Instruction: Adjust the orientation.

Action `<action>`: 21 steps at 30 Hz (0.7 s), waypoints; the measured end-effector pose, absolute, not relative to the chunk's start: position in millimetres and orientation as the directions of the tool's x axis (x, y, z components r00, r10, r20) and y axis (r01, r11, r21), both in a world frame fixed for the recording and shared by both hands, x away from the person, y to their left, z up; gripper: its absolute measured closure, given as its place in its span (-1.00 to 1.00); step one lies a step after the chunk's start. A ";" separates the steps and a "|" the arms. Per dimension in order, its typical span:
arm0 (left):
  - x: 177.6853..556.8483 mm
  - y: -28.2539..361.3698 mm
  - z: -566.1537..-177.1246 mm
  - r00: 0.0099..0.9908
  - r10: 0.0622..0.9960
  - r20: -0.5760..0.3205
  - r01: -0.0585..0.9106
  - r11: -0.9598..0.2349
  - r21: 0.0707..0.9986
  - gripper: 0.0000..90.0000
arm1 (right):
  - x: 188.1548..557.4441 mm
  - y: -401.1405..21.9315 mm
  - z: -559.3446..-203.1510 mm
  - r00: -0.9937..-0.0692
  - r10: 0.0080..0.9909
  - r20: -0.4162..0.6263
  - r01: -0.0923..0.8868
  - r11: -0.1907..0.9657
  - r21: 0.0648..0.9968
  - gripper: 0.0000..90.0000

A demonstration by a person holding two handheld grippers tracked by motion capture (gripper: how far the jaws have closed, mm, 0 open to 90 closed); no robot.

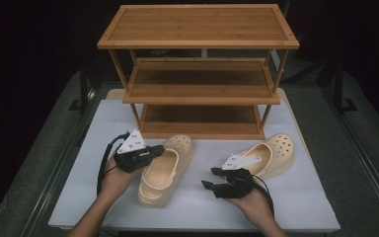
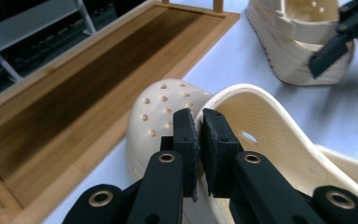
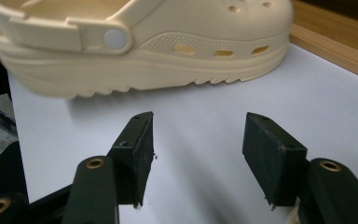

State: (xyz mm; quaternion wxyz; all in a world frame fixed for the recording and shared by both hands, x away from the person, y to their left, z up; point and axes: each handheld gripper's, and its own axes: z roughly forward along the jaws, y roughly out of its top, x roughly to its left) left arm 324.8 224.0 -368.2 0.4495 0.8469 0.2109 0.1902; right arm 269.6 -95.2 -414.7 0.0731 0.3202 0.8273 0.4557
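Left gripper (image 2: pixel 199 135) clamped on the rim of a cream perforated foam clog (image 1: pixel 164 170).
That clog lies on the white table (image 1: pixel 79 177) before the three-tier wooden shelf rack (image 1: pixel 200 74); a second cream clog (image 1: pixel 271 155) lies rightward. Right gripper (image 3: pixel 198 149): jaws apart, holding nothing, near the second clog.

Lit tabletop, dark bkgd, perhaps slightly soft
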 end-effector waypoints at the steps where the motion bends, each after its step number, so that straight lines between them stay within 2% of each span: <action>1: 329.7 222.7 -368.9 0.837 0.533 0.123 0.192 -0.496 0.847 0.88 | 269.7 -95.4 -414.8 -0.785 0.596 0.169 0.461 0.380 0.802 -0.05; 5: 337.6 221.1 -368.0 0.837 0.538 0.101 0.193 -0.461 0.866 0.88 | 269.7 -95.8 -415.1 -0.785 0.596 0.167 0.459 0.379 0.803 -0.04; 15: 333.6 222.8 -375.3 0.853 0.514 0.086 0.210 -0.490 0.846 0.88 | 269.0 -95.2 -417.0 -0.789 0.591 0.166 0.458 0.386 0.801 -0.05; 21: 328.8 228.9 -381.3 0.867 0.497 0.025 0.254 -0.485 0.837 0.83 | 268.4 -95.2 -417.9 -0.792 0.587 0.169 0.458 0.387 0.800 -0.06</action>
